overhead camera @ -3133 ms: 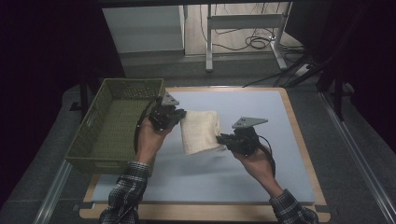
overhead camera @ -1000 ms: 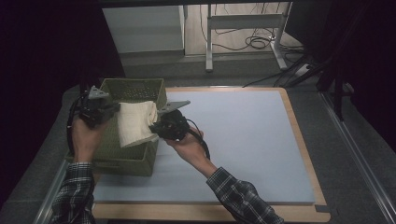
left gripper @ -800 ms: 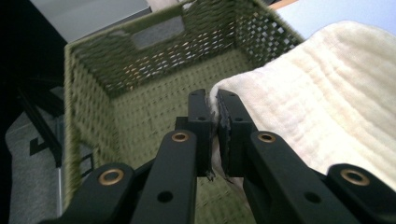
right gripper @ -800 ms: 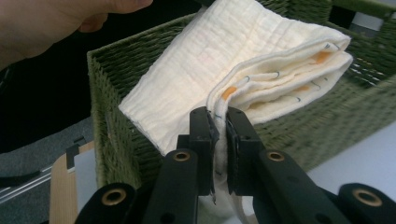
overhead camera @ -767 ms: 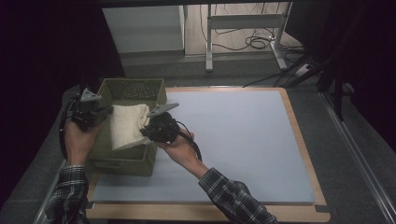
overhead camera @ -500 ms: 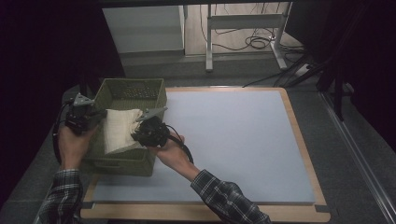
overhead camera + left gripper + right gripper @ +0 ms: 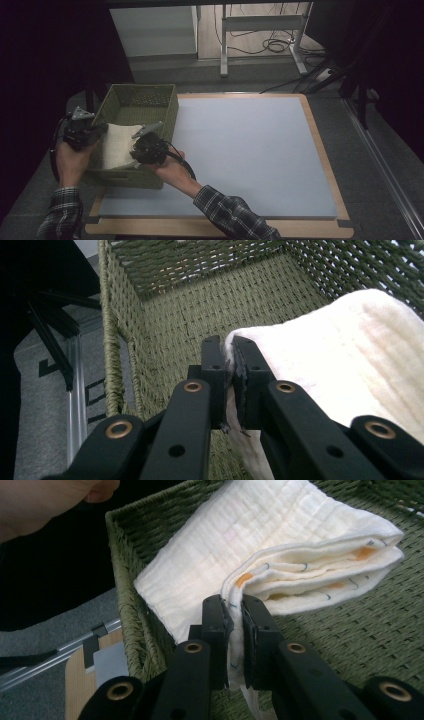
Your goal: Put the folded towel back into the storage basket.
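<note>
- Nearest in the high view, two forearms in plaid sleeves come in from the bottom edge, each hand carrying a gripper.
- The right gripper point(image 7: 142, 149) sits over the near right part of the basket, its grey plate tilted on top and its cable trailing back along the wrist.
- In the right gripper view its jaws are clamped on the near edge of the folded cloth point(image 7: 280, 555); a thin layer of fabric is pinched between the pads and a loose strip hangs below them.
- The left gripper point(image 7: 95, 133) is at the basket's left wall, level with the cloth's left side.
- In the left gripper view its jaws are likewise clamped on a corner of the cloth point(image 7: 350, 370), with only the fabric's thickness between them.
- The cream cloth point(image 7: 119, 145) is folded in several layers, with small orange and dark marks along the folds; it spans between the two grippers inside the green woven basket point(image 7: 140, 95), in its near half, low over the woven floor.
- The basket stands at the left edge of the desk point(image 7: 250, 150), partly overhanging the pale blue mat.
- Beyond the desk are grey flooring, a metal frame and loose cables.
</note>
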Demonstrator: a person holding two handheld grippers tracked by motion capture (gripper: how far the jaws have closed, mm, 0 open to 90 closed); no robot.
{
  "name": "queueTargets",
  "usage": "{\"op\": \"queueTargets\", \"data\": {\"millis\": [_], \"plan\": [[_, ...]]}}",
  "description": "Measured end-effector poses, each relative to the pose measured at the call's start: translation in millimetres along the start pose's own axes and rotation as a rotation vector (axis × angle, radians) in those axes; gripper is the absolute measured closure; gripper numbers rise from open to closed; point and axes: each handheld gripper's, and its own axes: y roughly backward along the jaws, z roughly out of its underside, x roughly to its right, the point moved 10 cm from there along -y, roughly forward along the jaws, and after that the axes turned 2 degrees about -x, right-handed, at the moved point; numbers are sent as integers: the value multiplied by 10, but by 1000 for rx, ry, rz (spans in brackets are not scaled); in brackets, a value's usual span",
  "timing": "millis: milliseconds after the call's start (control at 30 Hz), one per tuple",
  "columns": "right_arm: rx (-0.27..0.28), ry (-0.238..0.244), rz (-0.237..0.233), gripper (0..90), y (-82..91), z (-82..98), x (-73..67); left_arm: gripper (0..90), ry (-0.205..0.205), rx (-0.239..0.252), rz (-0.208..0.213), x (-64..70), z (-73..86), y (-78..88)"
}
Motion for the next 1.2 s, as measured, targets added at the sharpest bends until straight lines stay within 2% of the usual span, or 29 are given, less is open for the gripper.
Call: {"op": "queueTargets", "data": {"millis": [267, 500, 733, 833, 867, 933, 1200], "plan": [[-28, -8, 27, 813, -3, 121, 53, 847, -14, -23, 27, 106, 18, -147], [-40, -40, 50, 812, 56, 245, 128, 846, -69, -57, 37, 269, -27, -283], [-41, -43, 59, 804, 103, 272, 68, 842, -115, -94, 42, 399, -55, -380], [-40, -45, 57, 772, 100, 272, 60, 825, -117, -109, 52, 434, -37, -424], [-38, -43, 43, 709, 96, 268, 42, 785, -119, -111, 52, 441, -31, -438], [-42, -36, 36, 678, 97, 260, 21, 707, -117, -111, 44, 440, -28, -453], [-4, -19, 52, 610, 211, 148, 106, 600, -70, -84, 51, 387, -31, -415]]}}
